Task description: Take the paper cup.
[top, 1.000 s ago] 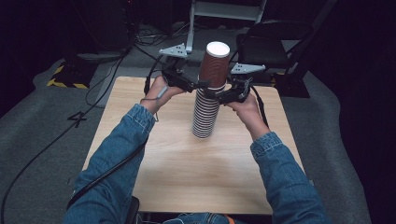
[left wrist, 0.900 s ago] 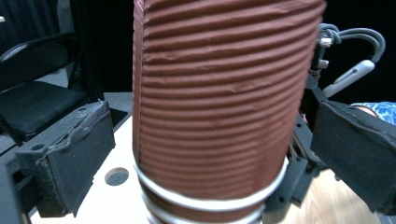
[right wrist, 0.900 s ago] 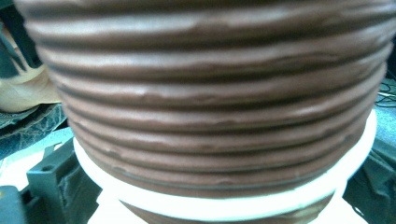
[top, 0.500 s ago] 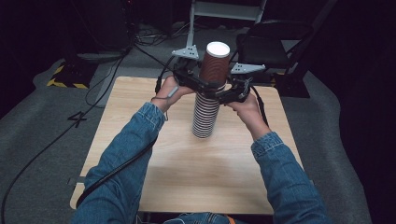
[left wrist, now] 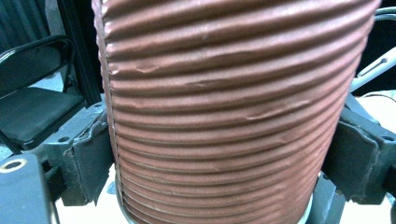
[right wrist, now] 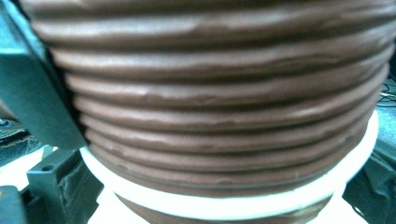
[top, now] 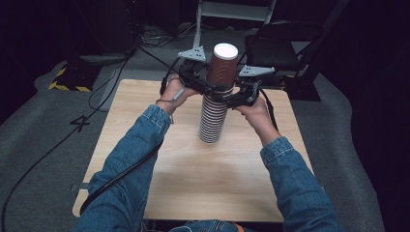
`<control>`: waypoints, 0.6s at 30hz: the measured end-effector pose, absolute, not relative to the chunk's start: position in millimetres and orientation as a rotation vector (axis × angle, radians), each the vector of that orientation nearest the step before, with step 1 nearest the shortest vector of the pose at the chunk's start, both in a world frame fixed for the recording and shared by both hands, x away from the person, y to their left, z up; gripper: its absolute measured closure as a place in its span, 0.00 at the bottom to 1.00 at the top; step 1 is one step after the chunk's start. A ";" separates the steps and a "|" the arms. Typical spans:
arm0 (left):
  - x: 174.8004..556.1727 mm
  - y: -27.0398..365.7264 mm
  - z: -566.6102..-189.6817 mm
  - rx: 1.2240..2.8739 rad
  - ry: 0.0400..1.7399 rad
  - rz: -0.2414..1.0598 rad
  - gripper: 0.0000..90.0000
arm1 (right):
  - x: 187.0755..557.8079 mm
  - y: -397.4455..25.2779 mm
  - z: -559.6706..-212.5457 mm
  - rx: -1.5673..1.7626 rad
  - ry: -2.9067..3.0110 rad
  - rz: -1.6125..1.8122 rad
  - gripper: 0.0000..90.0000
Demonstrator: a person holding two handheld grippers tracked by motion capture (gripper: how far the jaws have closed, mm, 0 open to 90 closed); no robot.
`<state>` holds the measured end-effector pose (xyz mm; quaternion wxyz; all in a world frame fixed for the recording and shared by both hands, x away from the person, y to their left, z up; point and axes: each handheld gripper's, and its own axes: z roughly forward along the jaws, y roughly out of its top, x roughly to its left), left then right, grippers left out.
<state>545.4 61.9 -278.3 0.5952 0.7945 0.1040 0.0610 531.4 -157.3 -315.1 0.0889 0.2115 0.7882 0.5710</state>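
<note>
A light wooden table [top: 145, 116] stands on grey carpet [top: 38, 140] in a dark room, lit from above so that its top is the brightest patch. Beyond the table's far right corner sits a black folding chair [top: 280, 53]. Beyond its far edge rises a pale metal frame [top: 232, 9]. Off its far left corner lies a yellow-and-black striped strip [top: 65, 79], and black cables [top: 116, 67] trail over the carpet there. The surroundings fade into black.

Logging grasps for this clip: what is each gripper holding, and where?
Both grippers, left and right, clamp the upside-down brown top cup near its white rim, atop the stack.
</note>
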 end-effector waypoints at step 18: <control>539.0 71.0 -239.2 1.780 0.202 0.205 0.12 | 531.0 -157.2 -315.9 0.631 2.339 1.705 0.02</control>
